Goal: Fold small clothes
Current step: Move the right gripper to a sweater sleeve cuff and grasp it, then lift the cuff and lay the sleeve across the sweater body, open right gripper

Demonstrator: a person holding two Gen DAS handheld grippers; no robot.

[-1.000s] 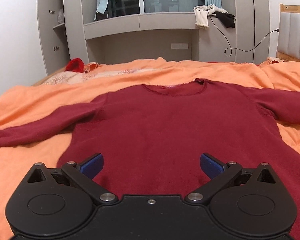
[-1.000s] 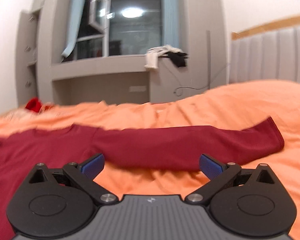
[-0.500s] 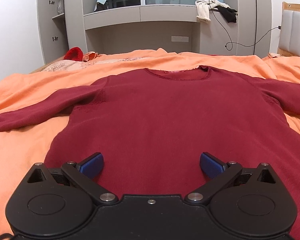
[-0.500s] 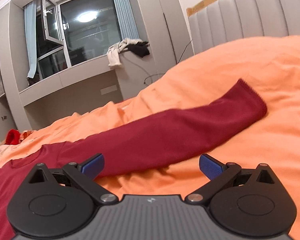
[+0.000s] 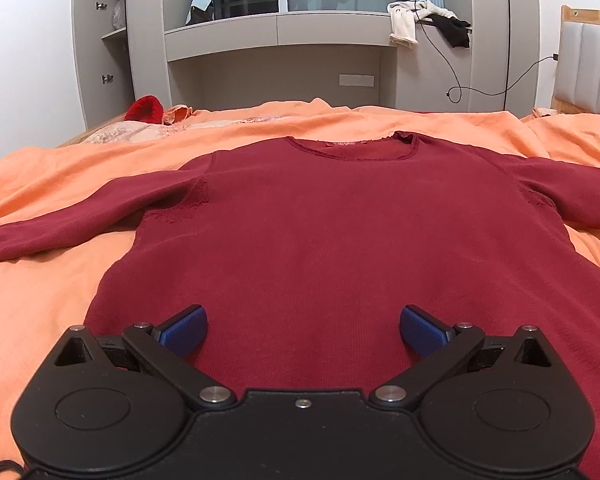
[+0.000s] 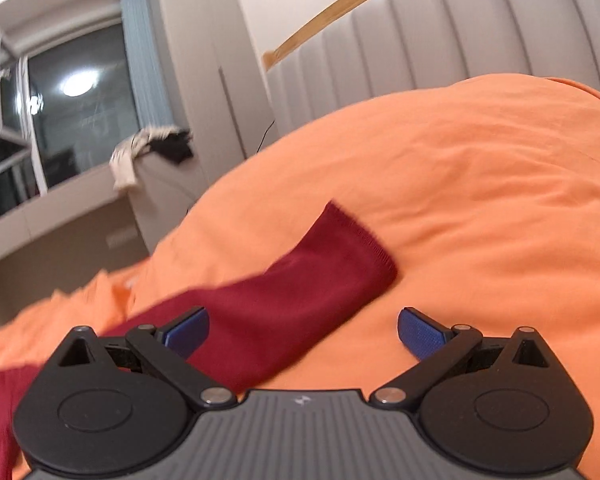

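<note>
A red sweater (image 5: 340,232) lies flat on the orange bedspread (image 5: 52,184). Left gripper (image 5: 303,326) and right gripper (image 6: 303,326) gape wide, empty; the right seems just above the sleeve (image 6: 300,300).

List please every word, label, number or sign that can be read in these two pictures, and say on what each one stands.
No text can be read.
Neck label inside the collar of the red sweater: a small strip, too small to read.
Small pale mark on the grey body of the right gripper: a logo shape, not letters.
White wall plate under the shelf: no writing visible.
</note>
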